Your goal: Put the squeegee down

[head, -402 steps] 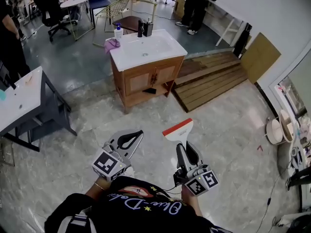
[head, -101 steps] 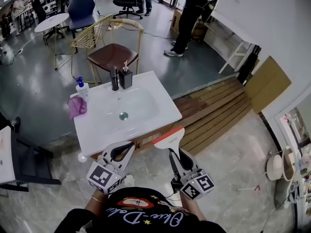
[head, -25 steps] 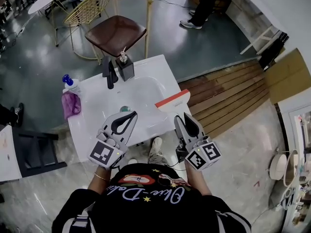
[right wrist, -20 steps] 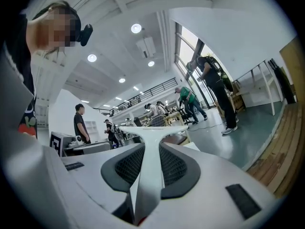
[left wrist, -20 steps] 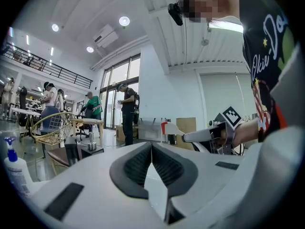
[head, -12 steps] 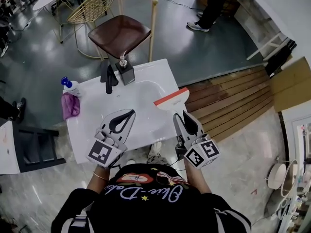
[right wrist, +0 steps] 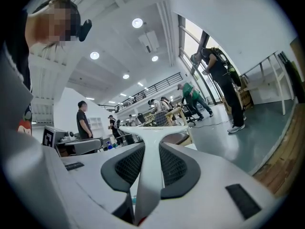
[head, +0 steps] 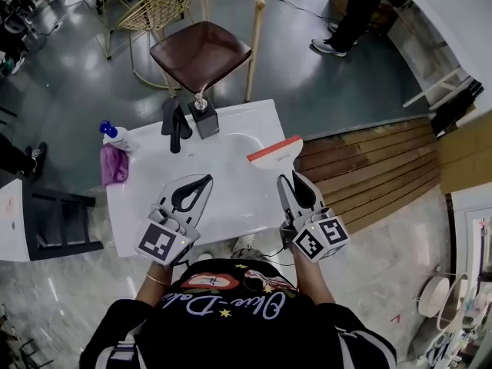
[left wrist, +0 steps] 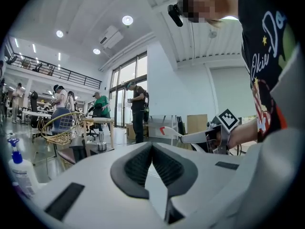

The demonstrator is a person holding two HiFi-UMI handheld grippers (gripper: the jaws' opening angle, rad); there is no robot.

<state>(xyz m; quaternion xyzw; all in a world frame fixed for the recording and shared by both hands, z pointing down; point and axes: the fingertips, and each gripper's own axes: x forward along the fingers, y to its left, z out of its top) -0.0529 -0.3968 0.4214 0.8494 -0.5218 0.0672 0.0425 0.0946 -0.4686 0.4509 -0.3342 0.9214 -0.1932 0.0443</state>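
Note:
The squeegee (head: 275, 153) is white with a red blade edge, and it hangs over the right side of the white sink top (head: 146, 206). My right gripper (head: 292, 177) is shut on its handle, holding it about level. In the right gripper view the white handle (right wrist: 151, 144) runs up between the dark pads to the wide head. My left gripper (head: 206, 180) hovers over the front of the basin, jaw tips together with nothing between them. From the left gripper view (left wrist: 152, 146) the squeegee (left wrist: 167, 130) shows at the right.
At the back of the sink top stand a black faucet (head: 174, 121), a dark soap dispenser (head: 204, 118) and a blue-capped bottle (head: 114, 135), with a purple cloth (head: 114, 164) at the left. A brown-seated chair (head: 201, 48) is behind. Wooden planks (head: 361, 167) lie right.
Both grippers have drifted forward over the sink top, the right one carrying the squeegee further over the right side. The grip has not changed.

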